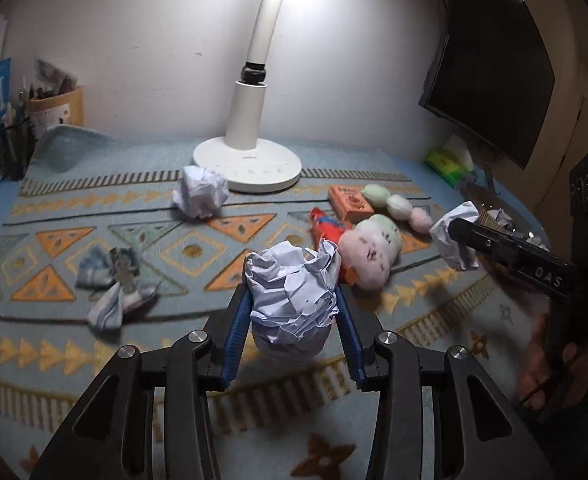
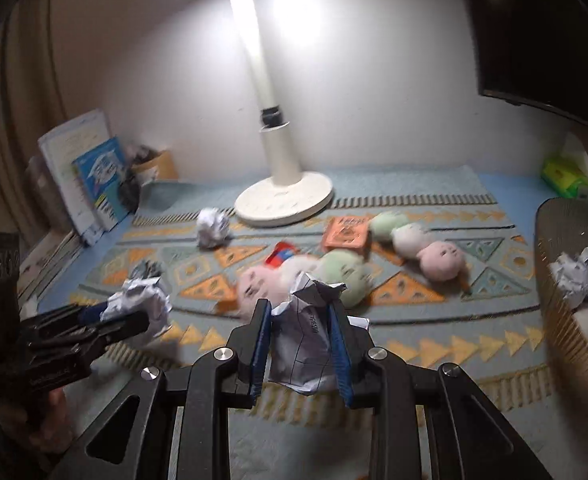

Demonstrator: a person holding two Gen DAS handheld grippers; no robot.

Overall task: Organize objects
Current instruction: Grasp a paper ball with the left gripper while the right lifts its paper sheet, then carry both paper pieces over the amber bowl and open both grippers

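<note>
Nearest in the left wrist view, the left gripper [image 1: 292, 300] pinches a crumpled paper ball [image 1: 290, 300] between its blue pads, held above the patterned mat [image 1: 94, 208] that covers the desk. In the right wrist view, the right gripper [image 2: 300, 312] likewise clamps a second paper wad [image 2: 306, 344], printed lines visible on its surface; the wad sits between both pads and projects past the fingertips.

To the right, near — a mesh wastebasket [image 2: 554, 280] holding several paper wads [image 2: 586, 272]. The right gripper and its wad hang just left of the basket rim, though blur makes the exact gap hard to judge.

Middle ground: a pastel plush caterpillar [image 1: 370, 252] lies on the mat, touching a red-and-blue toy [image 1: 326, 228]. A second plush of green, white and pink segments [image 2: 414, 244] lies farther right, beside an orange box [image 1: 350, 202]. On the left, crumpled blue-and-white cloth [image 1: 114, 288] rests on the mat.

Farther — a loose paper ball [image 1: 200, 192] lies just left of the white lamp base [image 1: 248, 160]. At the far left stand books [image 2: 90, 176] and a pen holder [image 1: 56, 110]; at the far right, a green tissue pack [image 1: 448, 162] and a dark monitor [image 1: 494, 60].
</note>
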